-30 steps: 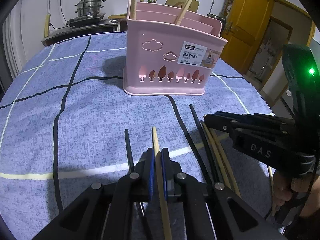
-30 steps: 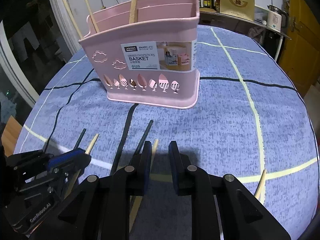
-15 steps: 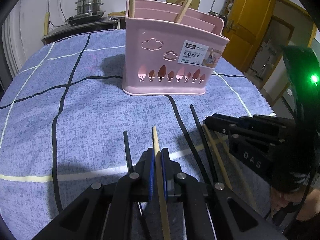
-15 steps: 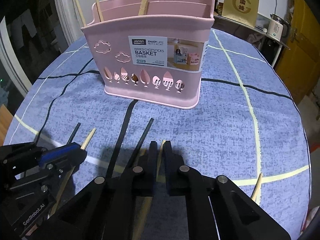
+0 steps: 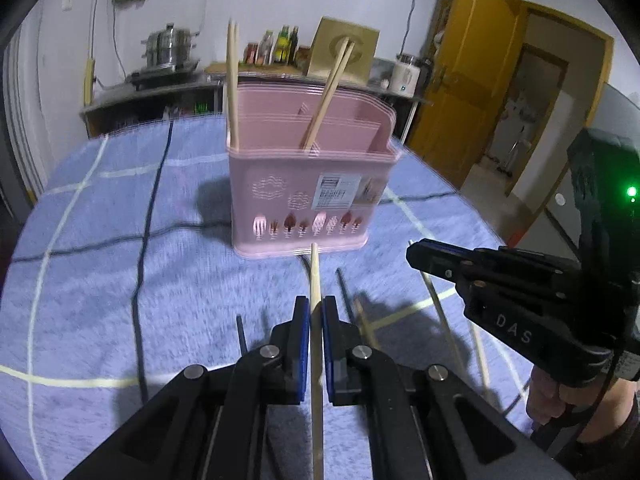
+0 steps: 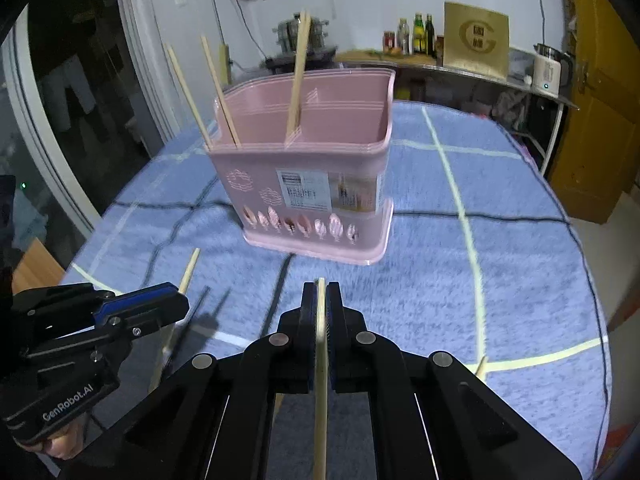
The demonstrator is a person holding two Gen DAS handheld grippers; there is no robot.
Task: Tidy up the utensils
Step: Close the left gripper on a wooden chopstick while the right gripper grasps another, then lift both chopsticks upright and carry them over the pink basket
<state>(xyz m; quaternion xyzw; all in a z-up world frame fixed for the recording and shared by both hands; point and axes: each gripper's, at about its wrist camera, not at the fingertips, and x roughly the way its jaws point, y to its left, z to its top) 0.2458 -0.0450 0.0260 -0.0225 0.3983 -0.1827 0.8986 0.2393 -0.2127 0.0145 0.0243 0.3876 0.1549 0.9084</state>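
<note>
While each tool is clamped on one pale wooden chopstick, the coming move is judged to turn on how the pink chopstick basket [image 5: 308, 184] lies from the two tips. In the left wrist view the left tool [image 5: 314, 312] is seen with its blue pads pressed on the left chopstick [image 5: 315, 276], whose long axis runs along the fingers towards 12 o'clock, its tip ending just short of the basket's base. In the right wrist view the right tool [image 6: 321, 296] is shut on the right chopstick [image 6: 320, 344], which likewise points to 12 o'clock; there the basket sits at about 12 o'clock, slightly to 11.

The basket stands upright on the blue checked bench cloth [image 6: 500, 280], with several wooden chopsticks already leaning in its compartments. Both held sticks lie low and slanted along the fingers, while the basket's open rim [image 6: 304, 148] stands above the tips, so it is judged that each stick must be raised and tipped steeper before it can be dropped in. Neither tool can be said to be clearly nearer; they are side by side, the right tool appearing at 3 o'clock in the left view. More chopsticks, black and wooden, remain on the cloth between the tools.
</note>
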